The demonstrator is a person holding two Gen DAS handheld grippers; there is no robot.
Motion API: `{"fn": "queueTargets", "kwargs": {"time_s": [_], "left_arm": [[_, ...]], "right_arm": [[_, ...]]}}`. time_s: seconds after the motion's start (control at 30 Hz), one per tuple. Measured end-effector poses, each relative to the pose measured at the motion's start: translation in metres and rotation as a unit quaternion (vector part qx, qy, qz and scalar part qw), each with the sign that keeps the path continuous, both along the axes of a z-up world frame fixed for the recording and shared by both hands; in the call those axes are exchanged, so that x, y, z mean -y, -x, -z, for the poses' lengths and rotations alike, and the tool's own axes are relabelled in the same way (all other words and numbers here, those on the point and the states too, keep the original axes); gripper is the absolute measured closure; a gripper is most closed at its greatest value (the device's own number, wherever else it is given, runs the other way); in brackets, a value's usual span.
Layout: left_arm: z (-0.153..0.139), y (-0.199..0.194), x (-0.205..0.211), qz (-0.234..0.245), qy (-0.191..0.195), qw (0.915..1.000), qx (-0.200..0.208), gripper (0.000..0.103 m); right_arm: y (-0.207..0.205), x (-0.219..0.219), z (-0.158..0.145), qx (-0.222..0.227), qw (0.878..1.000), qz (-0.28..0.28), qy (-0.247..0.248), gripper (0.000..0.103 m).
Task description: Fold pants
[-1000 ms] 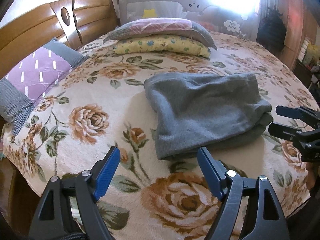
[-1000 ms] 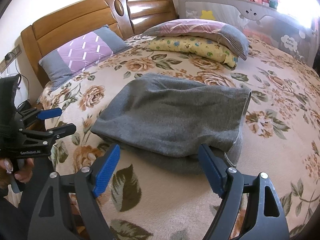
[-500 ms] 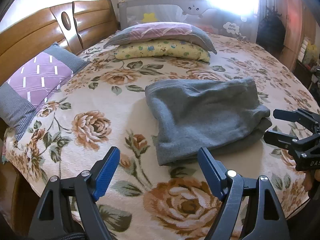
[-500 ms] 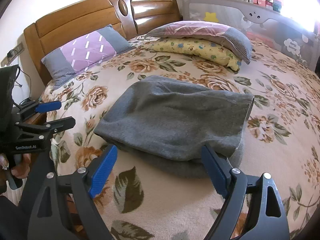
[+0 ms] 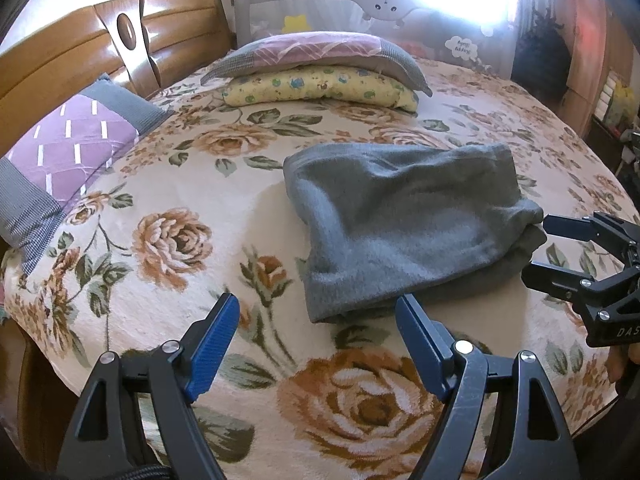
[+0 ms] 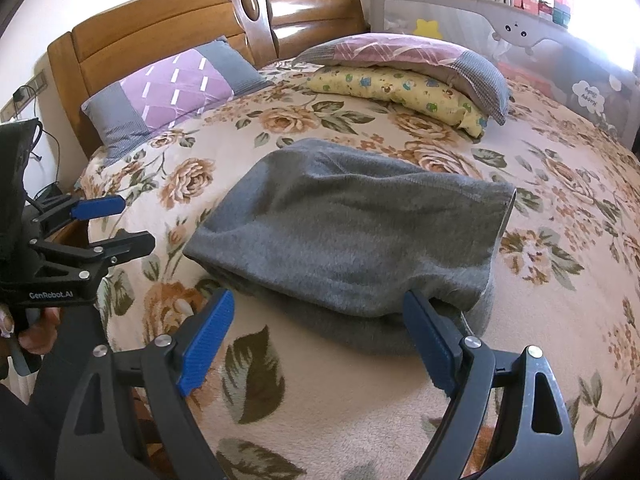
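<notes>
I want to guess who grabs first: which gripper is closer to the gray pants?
Right. The right gripper has one finger at the pants' near edge; the left gripper hangs just short of their corner.

Home bedroom, floral bedspread (image 5: pixel 168 264) beneath the jaws, wooden headboard (image 6: pixel 168 36) beyond them, pillows (image 5: pixel 320 68) ahead, child's bed rail (image 6: pixel 500 20) at the far side
</notes>
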State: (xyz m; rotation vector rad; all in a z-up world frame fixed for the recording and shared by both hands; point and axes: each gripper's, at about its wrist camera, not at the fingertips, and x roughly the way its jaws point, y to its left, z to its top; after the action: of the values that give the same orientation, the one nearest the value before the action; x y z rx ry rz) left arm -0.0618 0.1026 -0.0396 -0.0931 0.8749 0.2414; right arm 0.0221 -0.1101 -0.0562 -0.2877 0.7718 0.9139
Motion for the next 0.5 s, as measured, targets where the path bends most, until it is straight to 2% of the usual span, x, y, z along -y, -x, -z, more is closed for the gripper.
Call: {"fn": "queueTargets", "kwargs": {"time_s": [0.3,0.5], "left_arm": [[0.009,-0.007,-0.006,-0.007,0.014,0.9998,-0.012,0.022],[0.011,-0.011,-0.007,-0.011,0.009,0.9999,-0.007,0.022]], "right_arm": [[-0.006,-0.004,0.008,-0.009,1.0,0.005,0.006,0.016],[-0.011,-0.004,0.011,-0.015,1.0,0.007,0.006,0.016]]}}
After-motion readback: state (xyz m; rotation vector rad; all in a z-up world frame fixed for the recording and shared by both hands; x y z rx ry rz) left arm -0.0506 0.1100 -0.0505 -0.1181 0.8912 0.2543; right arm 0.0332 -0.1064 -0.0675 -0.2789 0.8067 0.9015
